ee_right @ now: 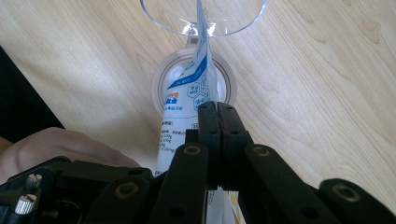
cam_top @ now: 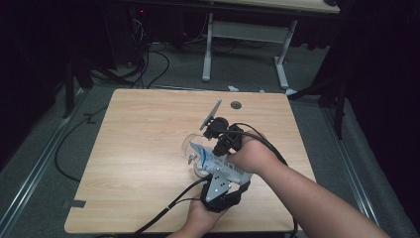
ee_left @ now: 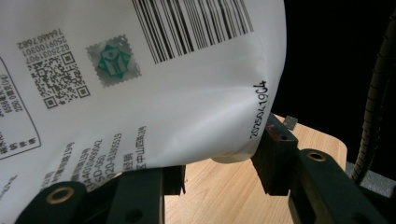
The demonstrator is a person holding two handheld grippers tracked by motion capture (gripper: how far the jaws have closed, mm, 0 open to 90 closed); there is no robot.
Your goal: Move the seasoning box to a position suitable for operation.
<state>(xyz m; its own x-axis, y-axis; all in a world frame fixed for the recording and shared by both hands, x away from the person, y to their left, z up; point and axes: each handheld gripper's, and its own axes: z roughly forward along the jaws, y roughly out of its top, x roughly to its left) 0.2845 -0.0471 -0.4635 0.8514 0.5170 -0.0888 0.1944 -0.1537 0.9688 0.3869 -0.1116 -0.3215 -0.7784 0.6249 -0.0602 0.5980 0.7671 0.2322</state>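
Your left gripper (ee_left: 219,177) holds the white pouch (ee_left: 140,84) between its fingers; your right gripper (ee_right: 218,116) pinches its edge above the glass (ee_right: 203,18).

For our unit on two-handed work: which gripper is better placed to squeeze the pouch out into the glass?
Probably the left gripper: its jaws straddle the broad body of the pouch. The right gripper is pinched shut on a thin edge nearer the glass, merely steadying it.

Light wooden table (cam_top: 133,163), clear stemmed glass (cam_top: 190,148) standing on it
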